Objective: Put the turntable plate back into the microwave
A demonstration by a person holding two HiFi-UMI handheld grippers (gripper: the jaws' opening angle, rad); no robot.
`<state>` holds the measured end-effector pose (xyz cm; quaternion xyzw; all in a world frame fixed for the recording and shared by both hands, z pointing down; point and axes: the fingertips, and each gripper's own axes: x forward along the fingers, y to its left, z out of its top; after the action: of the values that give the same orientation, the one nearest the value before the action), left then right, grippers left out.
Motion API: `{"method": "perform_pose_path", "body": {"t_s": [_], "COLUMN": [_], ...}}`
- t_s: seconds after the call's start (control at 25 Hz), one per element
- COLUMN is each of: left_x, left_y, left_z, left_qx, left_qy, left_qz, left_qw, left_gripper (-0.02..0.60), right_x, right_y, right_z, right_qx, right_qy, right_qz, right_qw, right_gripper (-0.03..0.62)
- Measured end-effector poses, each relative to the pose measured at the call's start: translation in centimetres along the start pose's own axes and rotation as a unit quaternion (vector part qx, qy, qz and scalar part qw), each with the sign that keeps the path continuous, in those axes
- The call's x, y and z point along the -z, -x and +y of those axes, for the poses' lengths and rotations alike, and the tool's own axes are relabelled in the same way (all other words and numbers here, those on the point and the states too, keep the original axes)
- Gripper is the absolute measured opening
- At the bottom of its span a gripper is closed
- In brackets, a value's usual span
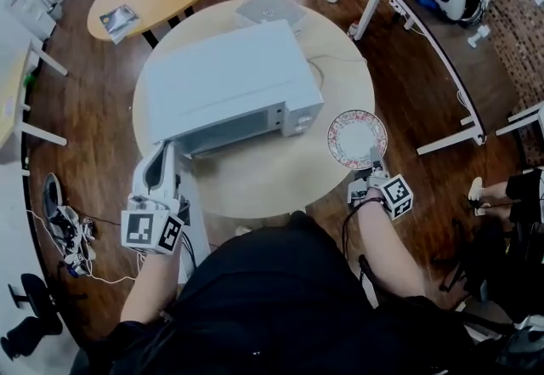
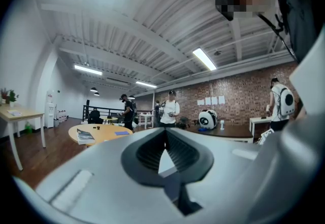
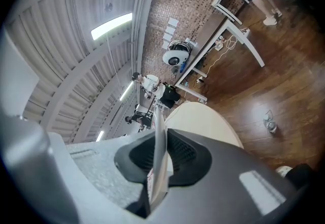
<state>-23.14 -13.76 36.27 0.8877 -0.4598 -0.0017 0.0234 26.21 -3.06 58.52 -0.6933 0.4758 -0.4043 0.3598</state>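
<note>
**Turntable plate (image 1: pixel 357 139) gripped at its rim, right of the microwave (image 1: pixel 225 80)**
Head view: the right gripper (image 1: pixel 374 167) is carrying it over the tabletop (image 1: pixel 280 178). Left gripper view: jaws are resting together, empty. Right gripper view: jaws are clamping the thin rim; I am judging it rigid, slick and breakable.

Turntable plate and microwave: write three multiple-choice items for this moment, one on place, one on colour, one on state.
1. Relative to the microwave, the plate is:
A inside it
B to its right, over the round table
C on top of it

2. The microwave's casing is:
A white
B black
C red

3. The right tool is:
A open and empty
B shut on the plate's rim
C out of view

Answers:
1. B, the head view shows the plate beside the microwave, above the table's right edge.
2. A, its top and sides are pale.
3. B, the right gripper view shows the plate's edge clamped between its jaws.
</note>
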Motion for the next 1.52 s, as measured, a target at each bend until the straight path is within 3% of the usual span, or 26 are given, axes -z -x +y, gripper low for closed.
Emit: {"method": "perform_pose_path", "body": {"t_s": [0.2,0.76,1.16,1.36,1.52], "left_x": [-0.8,-1.2,-1.6,-2.4,-1.8], "left_y": [0.8,3.8,4.6,5.8,5.6], "left_z": [0.3,1.5,1.3,2.6,2.7], "left_qx": [-0.001,-0.007,-0.010,-0.029,-0.020], "left_qy": [0.017,0.014,0.039,0.049,0.059], "left_qz": [-0.011,-0.016,-0.021,-0.018,-0.018], "left_qw": [0.9998,0.9998,0.9990,0.9982,0.9979], "left_gripper": [0.005,0.005,0.005,0.005,0.005], "right_x": [1.0,4.5,5.3,7.5,7.8], "right_y": [0.3,1.3,1.5,0.8,1.8], "right_z": [0.5,1.6,1.8,3.0,3.7], "right_qx": [-0.006,-0.013,-0.016,-0.024,-0.017], "right_qy": [-0.006,-0.022,-0.031,-0.037,-0.038], "right_qz": [0.003,0.021,0.027,0.047,0.048], "right_qw": [1.000,0.999,0.999,0.998,0.998], "right_gripper": [0.029,0.029,0.029,0.029,0.029]}}
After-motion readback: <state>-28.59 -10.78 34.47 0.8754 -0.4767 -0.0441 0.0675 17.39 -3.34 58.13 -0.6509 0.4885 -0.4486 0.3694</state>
